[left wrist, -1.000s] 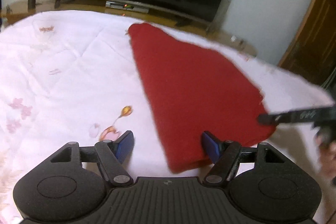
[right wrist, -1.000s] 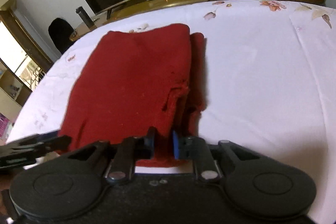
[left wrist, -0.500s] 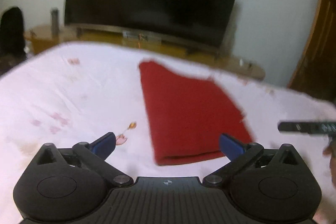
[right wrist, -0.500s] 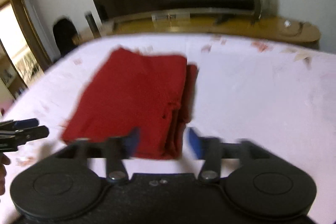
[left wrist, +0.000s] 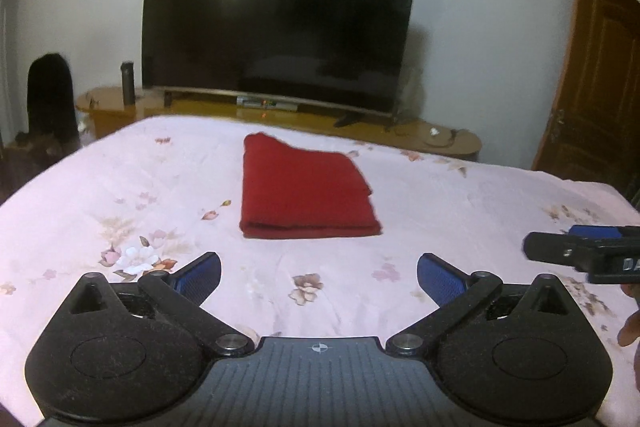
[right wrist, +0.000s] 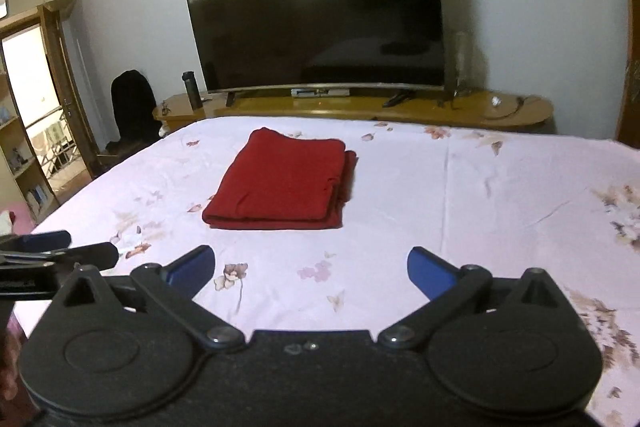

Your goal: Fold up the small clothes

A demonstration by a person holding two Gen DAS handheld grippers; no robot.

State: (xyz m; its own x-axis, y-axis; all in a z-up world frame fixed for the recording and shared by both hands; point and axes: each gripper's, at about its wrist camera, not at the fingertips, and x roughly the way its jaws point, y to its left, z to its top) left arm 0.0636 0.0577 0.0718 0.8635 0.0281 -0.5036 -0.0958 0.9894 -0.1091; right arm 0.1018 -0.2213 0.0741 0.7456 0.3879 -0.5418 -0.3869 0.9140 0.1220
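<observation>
On a floral bedspread (left wrist: 120, 179), toward its far edge, a folded red garment (left wrist: 304, 191) lies flat as the left gripper (left wrist: 318, 277) stands wide and empty and the right gripper (right wrist: 310, 273), its jaws opening on nothing, hangs clear; the fold looks done, best left undisturbed.

Bed (left wrist: 460, 195) spread with a pale pink floral sheet (right wrist: 500, 187), covering the whole top. Scattered flower prints, thickest toward the near left and far right edges. Faint creases running across the right half. Lying flat near the far middle: one folded red garment (left wrist: 304, 191), possibly a knitted piece, though too soft in the view to tell. Folded edge toward the near side, layers stacked unevenly along the right side. Nothing else resting on the sheet.
</observation>
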